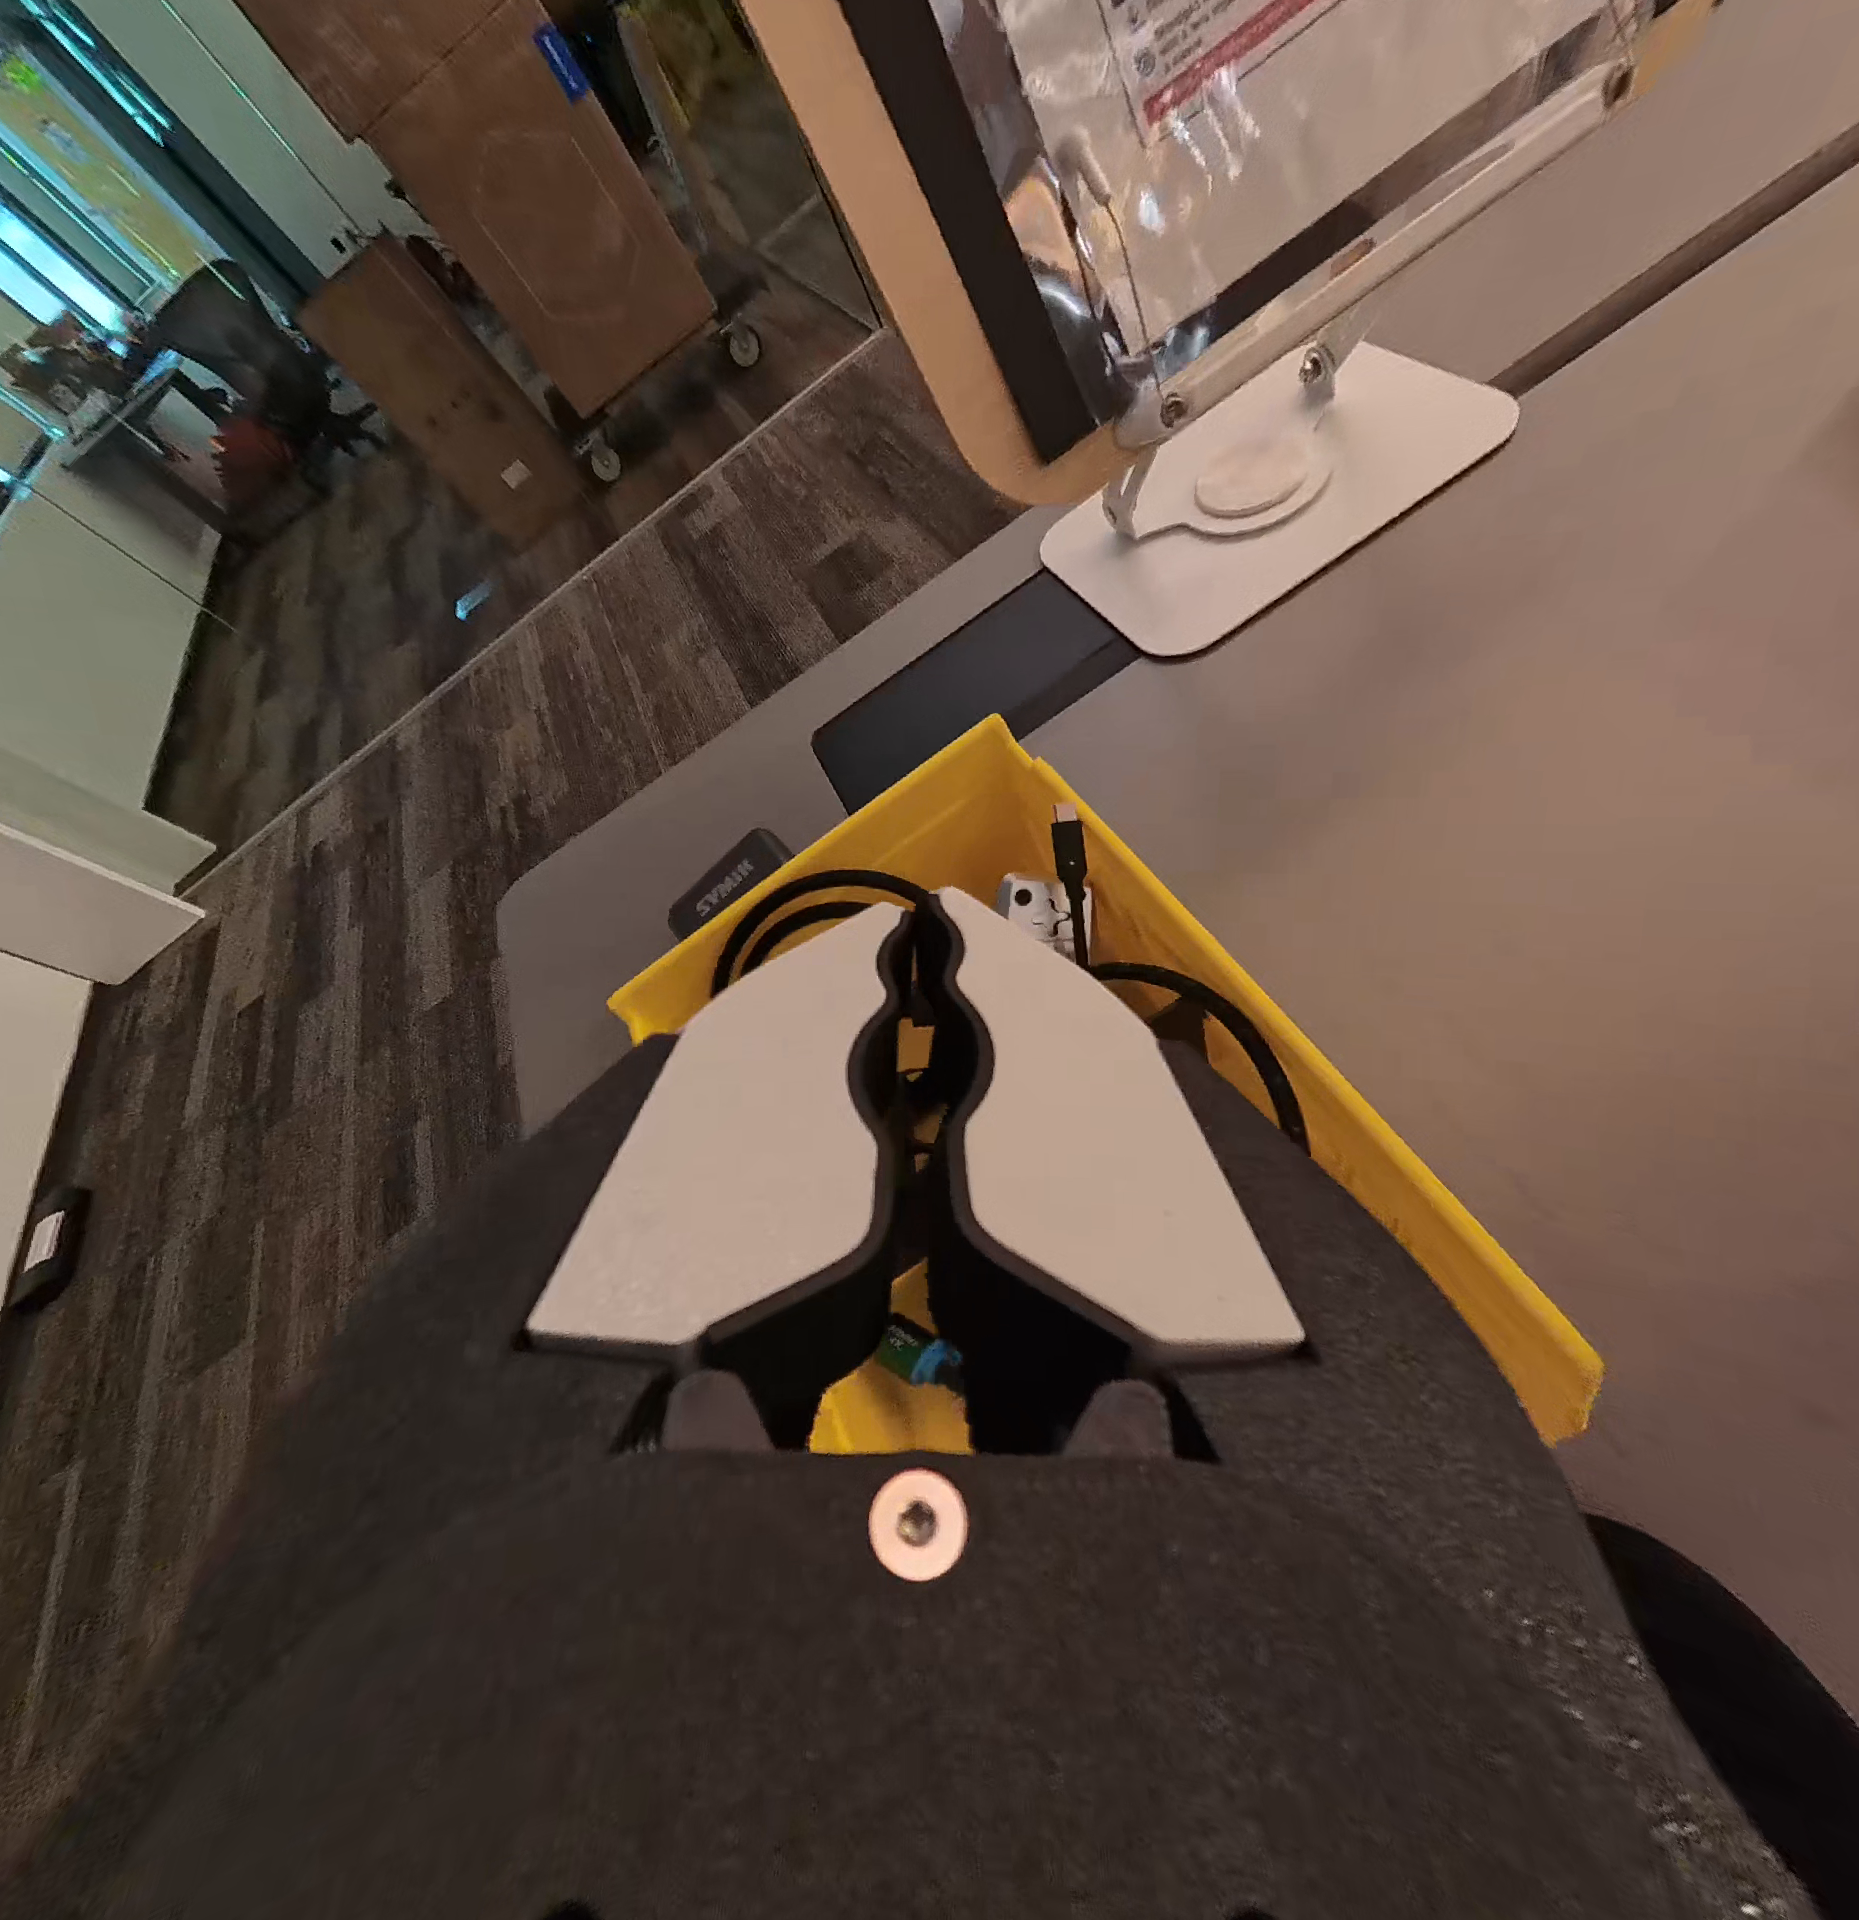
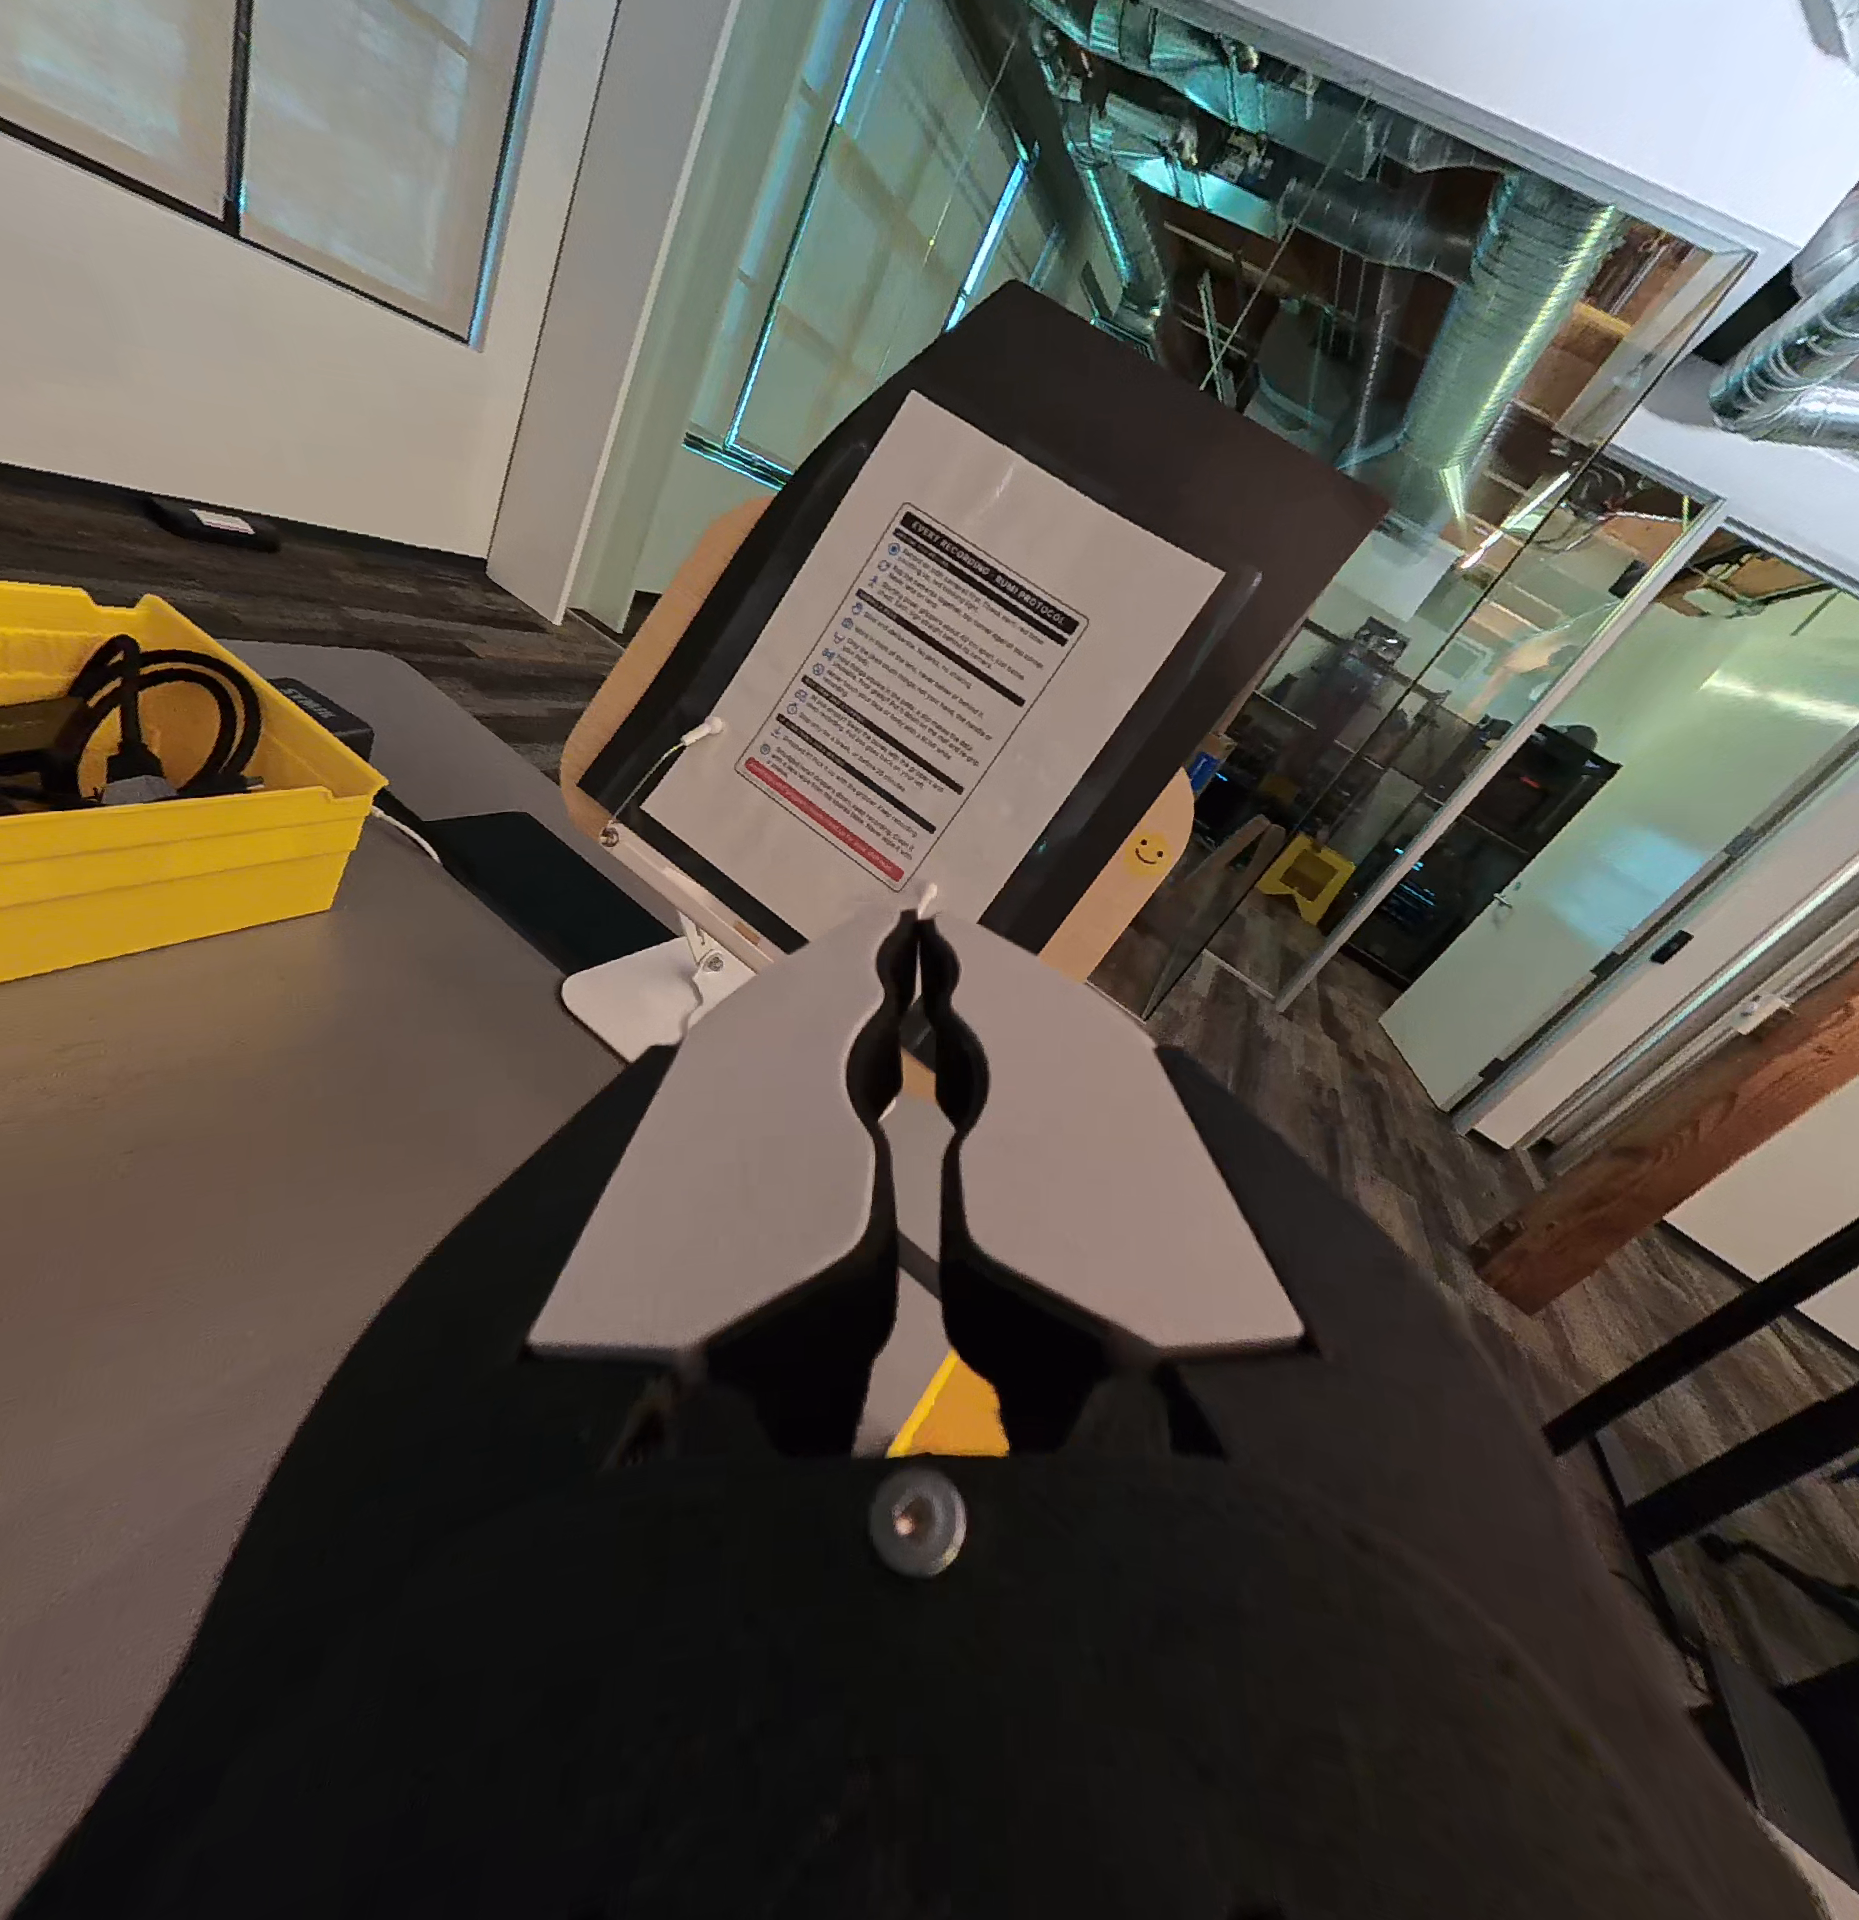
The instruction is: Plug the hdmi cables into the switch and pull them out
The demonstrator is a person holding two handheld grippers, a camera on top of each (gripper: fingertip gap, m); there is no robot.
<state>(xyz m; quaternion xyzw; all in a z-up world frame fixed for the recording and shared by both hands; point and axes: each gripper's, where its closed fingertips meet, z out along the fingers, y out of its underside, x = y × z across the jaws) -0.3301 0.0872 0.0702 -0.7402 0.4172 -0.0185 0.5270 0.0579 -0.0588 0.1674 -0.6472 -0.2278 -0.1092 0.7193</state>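
A yellow bin (image 1: 1424,1195) on the grey table holds coiled black cables (image 1: 1231,1029), a cable end with a small plug (image 1: 1068,847) and a white-grey part (image 1: 1034,909). My left gripper (image 1: 923,916) hovers over the bin with its jaws shut. A black cable shows through the gap between the fingers; I cannot tell whether it is pinched. A small black box (image 1: 733,883) sits just behind the bin. In the right wrist view the bin (image 2: 177,873), the cables (image 2: 166,707) and the box (image 2: 322,712) lie far left. My right gripper (image 2: 920,920) is shut and empty above the table.
A framed printed sheet (image 2: 956,675) on a white stand (image 1: 1289,499) stands at the table's far edge. A dark flat pad (image 2: 530,873) lies between the stand and the bin. Carpeted floor, glass walls and wheeled wooden crates (image 1: 551,239) lie beyond the table. There is about 45 cm between the tips of the two grippers.
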